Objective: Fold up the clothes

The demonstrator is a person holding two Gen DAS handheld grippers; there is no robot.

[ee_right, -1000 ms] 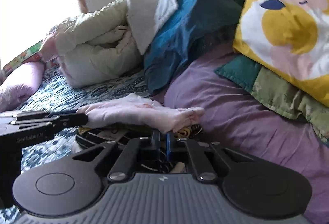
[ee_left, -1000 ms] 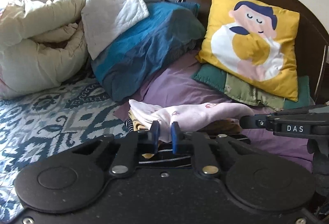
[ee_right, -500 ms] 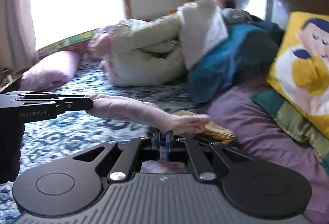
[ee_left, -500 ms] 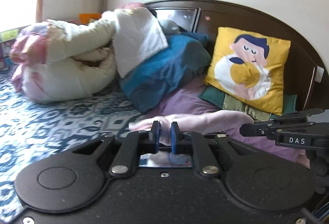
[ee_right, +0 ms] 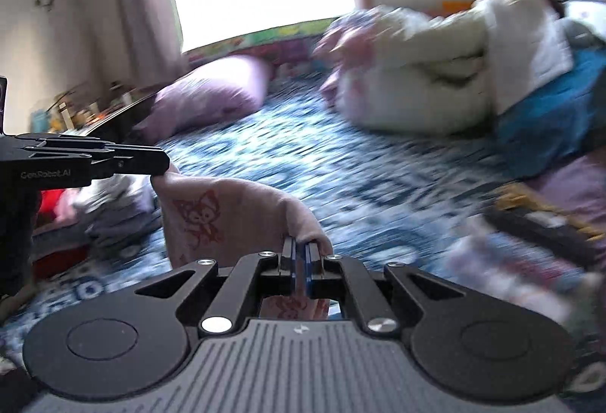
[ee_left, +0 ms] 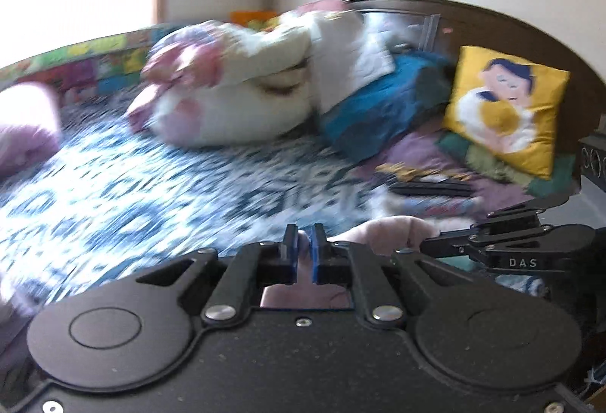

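Pink garment (ee_right: pixel 212 220) is now off the bed and hanging in the air between the two grippers; a second ago it lay draped over the pile of clothes on the purple sheet near the yellow cushion (ee_left: pixel 505 114). Left gripper (ee_left: pixel 304 246) has its blue pads closed on one bunched corner of the cloth; right gripper (ee_right: pixel 302 254) is likewise pinched tight on the other corner. In the right wrist view the fabric sags between them, a red cartoon print facing out. Both views have swung from the headboard toward the window and the blue patterned bedspread (ee_left: pixel 151 193), with heavy motion blur, so the lift is fast. A dark striped item (ee_left: pixel 431 187) lies behind on the sheet. Judgement: the garment has been picked from the pile and is being carried to open bedspread, presumably for laying flat; no fold is visible in it.
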